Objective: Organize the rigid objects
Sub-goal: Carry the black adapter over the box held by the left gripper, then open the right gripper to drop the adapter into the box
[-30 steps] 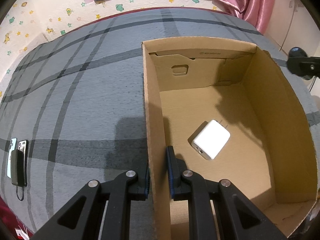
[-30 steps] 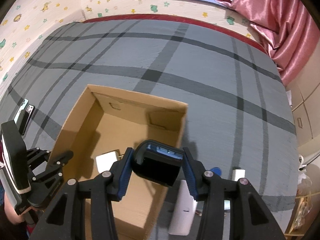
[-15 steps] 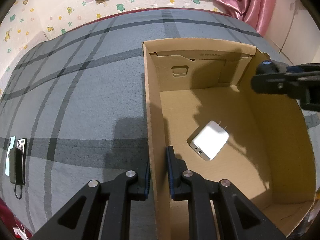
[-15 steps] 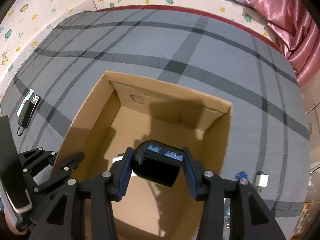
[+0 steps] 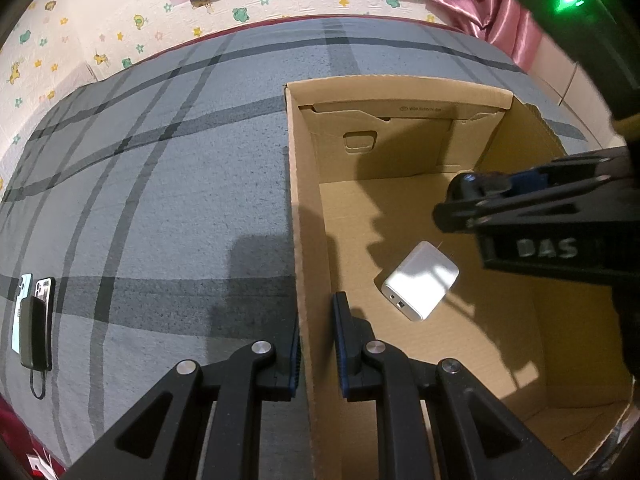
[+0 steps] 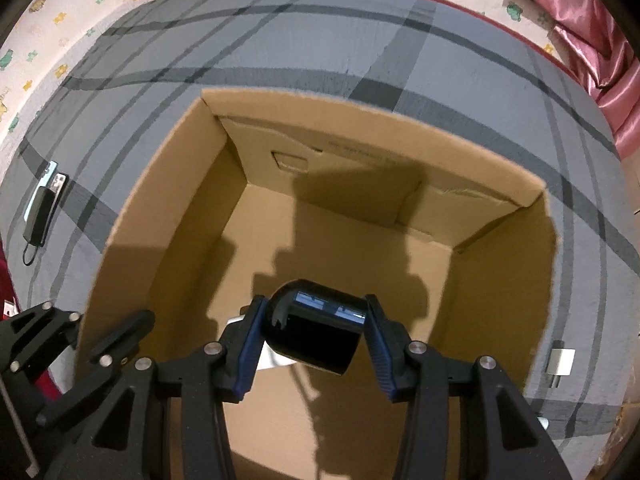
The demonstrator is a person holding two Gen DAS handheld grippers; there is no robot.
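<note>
An open cardboard box [image 5: 396, 80] lies on a grey plaid bed cover. My left gripper [image 5: 317, 332] is shut on the box's left wall, one finger outside and one inside. A white charger [image 5: 420, 280] rests on the box floor. In the right wrist view my right gripper [image 6: 316, 332] is shut on a black rounded device [image 6: 316, 336] and hangs over the inside of the box [image 6: 360, 112]. The device hides most of the charger [image 6: 272, 360] there. The left wrist view shows the right gripper [image 5: 480, 204] reaching in from the right, above the charger.
Two phones under a black power bank [image 5: 34, 320] lie on the bed cover far left of the box, also seen in the right wrist view [image 6: 42, 204]. A small white plug [image 6: 562, 362] lies outside the box's right wall. Pink curtains [image 5: 460, 4] hang at the back right.
My right gripper, with the black device in it, has come down and over the box, entering the left wrist view from the right. The left gripper has kept still on the wall.
</note>
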